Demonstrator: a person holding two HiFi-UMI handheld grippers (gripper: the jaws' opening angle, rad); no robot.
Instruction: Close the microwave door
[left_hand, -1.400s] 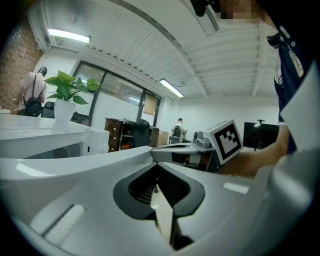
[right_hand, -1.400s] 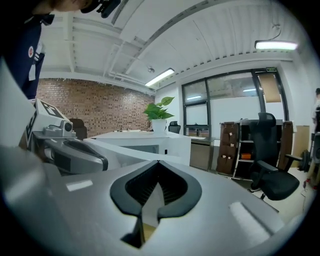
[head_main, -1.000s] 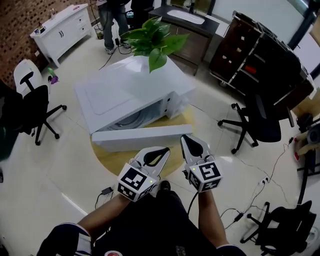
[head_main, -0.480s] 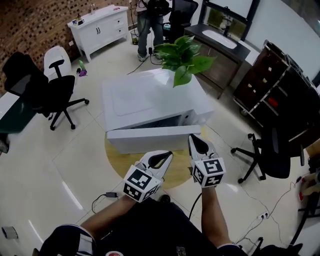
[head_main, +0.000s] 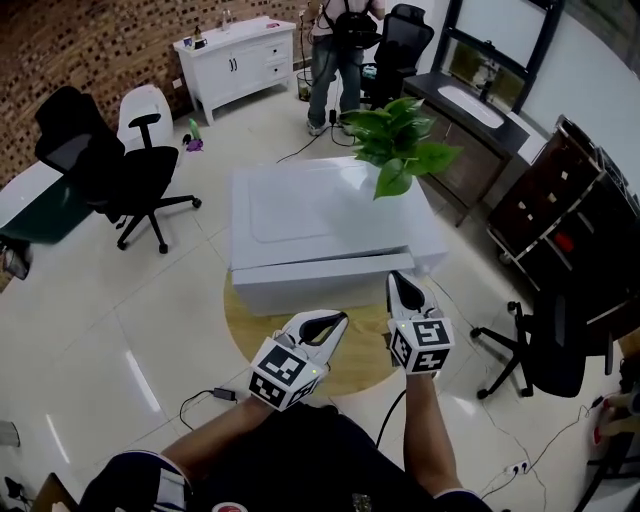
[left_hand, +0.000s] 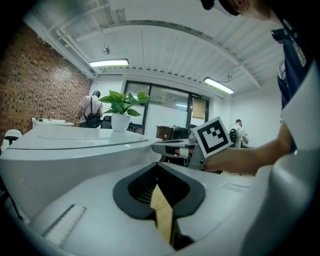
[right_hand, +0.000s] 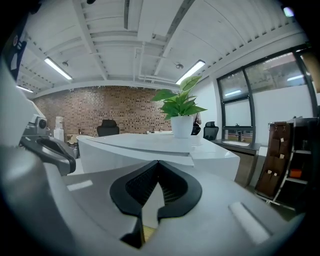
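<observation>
Just ahead of your right gripper (head_main: 402, 280), the microwave (head_main: 320, 210) door (head_main: 310, 285) looks almost shut. Both jaw pairs are pressed together and empty, with your left gripper (head_main: 338, 320) alongside. The door is likely a rigid, light panel, so push its flat front.

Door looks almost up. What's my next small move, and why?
Probably nudge the right hand-held gripper forward against the microwave door: its shut tips sit by the door's right end, and a seam under the top suggests it isn't latched.

Nothing legible turns up anywhere, no words, numbers or brands; the white marker cubes (head_main: 283, 372) carry only black square patterns.
</observation>
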